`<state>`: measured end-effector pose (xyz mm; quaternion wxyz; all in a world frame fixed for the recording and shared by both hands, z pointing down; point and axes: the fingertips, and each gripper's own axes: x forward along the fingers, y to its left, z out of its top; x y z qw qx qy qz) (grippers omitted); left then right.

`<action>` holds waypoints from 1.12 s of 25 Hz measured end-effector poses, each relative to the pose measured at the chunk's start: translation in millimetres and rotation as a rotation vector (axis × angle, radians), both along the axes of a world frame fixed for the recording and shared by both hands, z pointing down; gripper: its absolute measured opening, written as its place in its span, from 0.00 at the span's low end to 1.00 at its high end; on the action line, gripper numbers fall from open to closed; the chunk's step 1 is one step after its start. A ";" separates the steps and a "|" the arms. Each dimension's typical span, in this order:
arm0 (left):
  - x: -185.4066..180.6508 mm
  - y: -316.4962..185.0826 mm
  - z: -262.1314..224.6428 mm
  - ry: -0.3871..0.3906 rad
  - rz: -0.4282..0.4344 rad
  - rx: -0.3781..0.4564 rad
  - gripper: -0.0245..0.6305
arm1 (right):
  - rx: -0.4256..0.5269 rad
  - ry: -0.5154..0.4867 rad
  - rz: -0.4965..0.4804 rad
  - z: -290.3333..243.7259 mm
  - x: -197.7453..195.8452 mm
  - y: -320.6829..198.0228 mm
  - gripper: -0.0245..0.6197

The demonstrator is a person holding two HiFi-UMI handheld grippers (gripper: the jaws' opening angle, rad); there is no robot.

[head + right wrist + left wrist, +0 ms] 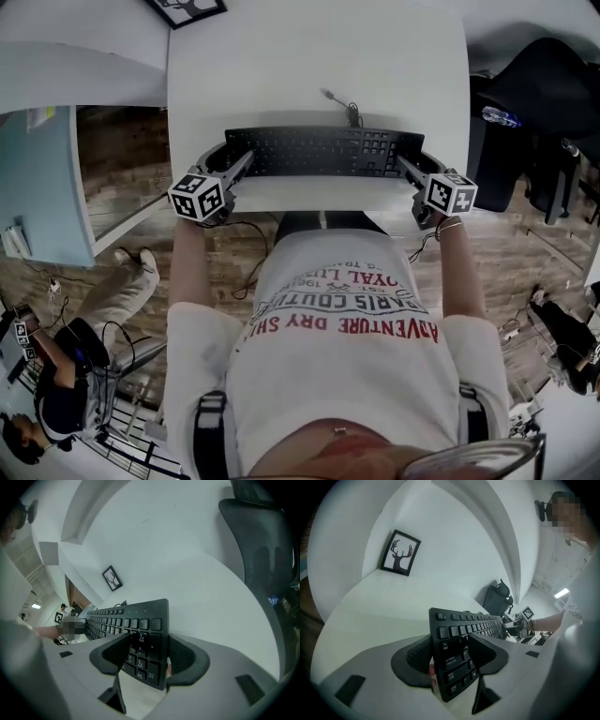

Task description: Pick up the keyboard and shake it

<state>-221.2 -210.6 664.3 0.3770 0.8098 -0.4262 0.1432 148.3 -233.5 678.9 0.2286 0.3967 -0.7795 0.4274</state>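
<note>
Left gripper (242, 161) is clamping the left end of the black keyboard (319, 150). One jaw is pressing on the key face and the other is lying against the underside. Right gripper (405, 164) is doing the same at the number-pad end, jaws closed on top and bottom. Keyboard is sitting crosswise between the two, over the near edge of the white table (309, 66). Whether it is resting on the surface or raised off it is not readable. Its cable (342, 101) is trailing away from the rear edge. A framed picture (187, 9) is standing at the table's far left corner.
</note>
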 end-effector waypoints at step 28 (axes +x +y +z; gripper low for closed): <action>10.3 -77.2 -251.4 -0.211 -0.010 0.776 0.42 | 0.908 0.031 -0.017 -244.0 8.8 -90.1 0.45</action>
